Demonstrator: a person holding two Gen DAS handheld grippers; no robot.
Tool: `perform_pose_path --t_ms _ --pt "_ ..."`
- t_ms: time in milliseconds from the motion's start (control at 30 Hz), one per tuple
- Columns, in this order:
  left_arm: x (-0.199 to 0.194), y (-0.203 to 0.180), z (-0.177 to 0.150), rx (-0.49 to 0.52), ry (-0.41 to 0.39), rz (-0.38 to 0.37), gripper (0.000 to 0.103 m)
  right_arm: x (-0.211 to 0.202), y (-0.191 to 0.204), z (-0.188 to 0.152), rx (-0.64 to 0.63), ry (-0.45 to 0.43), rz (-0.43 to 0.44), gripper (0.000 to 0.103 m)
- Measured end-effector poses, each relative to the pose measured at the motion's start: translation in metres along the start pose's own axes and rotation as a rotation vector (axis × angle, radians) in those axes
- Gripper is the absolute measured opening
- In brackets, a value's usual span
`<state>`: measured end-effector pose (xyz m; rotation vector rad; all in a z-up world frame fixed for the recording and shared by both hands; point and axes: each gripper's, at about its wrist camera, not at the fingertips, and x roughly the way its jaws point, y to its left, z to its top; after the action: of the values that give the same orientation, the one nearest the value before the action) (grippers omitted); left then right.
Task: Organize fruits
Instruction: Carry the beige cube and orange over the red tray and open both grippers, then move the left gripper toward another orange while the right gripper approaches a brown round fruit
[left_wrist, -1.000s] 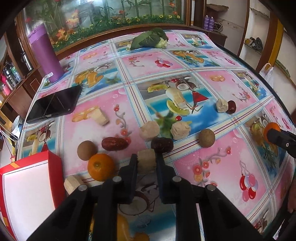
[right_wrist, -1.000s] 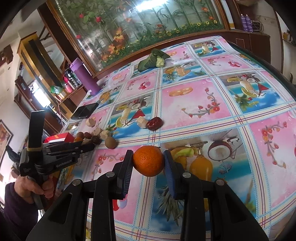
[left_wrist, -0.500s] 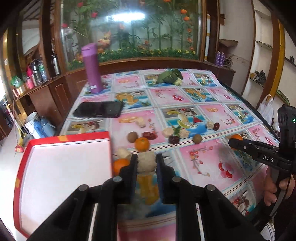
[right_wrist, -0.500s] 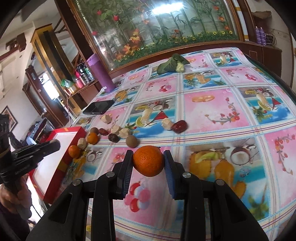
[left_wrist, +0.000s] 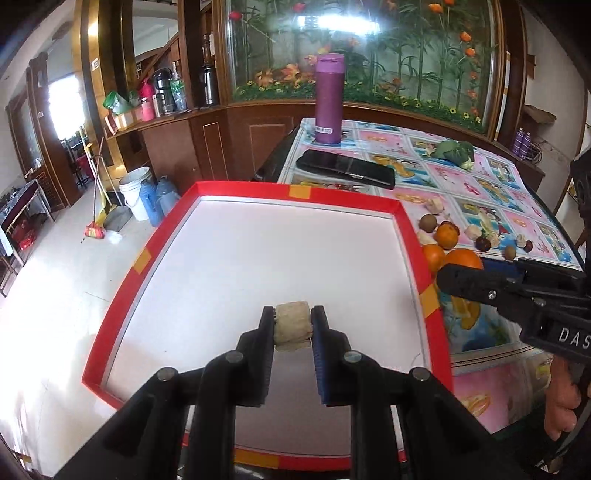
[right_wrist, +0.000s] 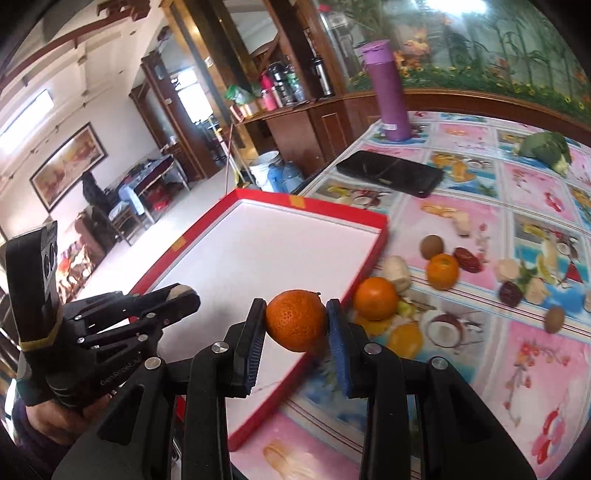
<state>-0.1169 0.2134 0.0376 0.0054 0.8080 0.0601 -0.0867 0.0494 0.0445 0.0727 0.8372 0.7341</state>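
Left wrist view: a beige fruit piece (left_wrist: 291, 326) is clamped in the left claw (left_wrist: 292, 328) above the empty red-rimmed tray (left_wrist: 402, 221). An orange (right_wrist: 295, 319) is clamped in the right claw (right_wrist: 295, 321) over the tray's rim toward 3 o'clock. Each should be lowered to the tray floor before release, well apart, so rolling is avoided.

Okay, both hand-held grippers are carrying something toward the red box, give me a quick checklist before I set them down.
1. Left hand-held gripper clamps the pale beige fibrous chunk: ok.
2. Right hand-held gripper clamps the round orange tangerine: ok.
3. Chunk over the white floor of the red-rimmed shallow box: ok.
4. Tangerine past the box rim: cannot tell.
5. Box floor bare: ok.
6. The two grippers apart: ok.
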Motion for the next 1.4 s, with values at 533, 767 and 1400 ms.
perform_pose_path --t_ms 533,767,1400 --pt "0.008 0.041 -0.02 -0.039 0.043 0.09 0.022 0.053 0.042 -0.025 -0.091 0.178 -0.012 0.032" --pt "0.003 0.04 -0.016 -0.048 0.042 0.13 0.07 0.042 0.042 -0.021 -0.067 0.16 0.009 0.042" --pt "-0.028 -0.007 -0.006 0.016 -0.01 0.074 0.081 -0.05 -0.055 -0.013 0.12 -0.073 -0.073 0.043"
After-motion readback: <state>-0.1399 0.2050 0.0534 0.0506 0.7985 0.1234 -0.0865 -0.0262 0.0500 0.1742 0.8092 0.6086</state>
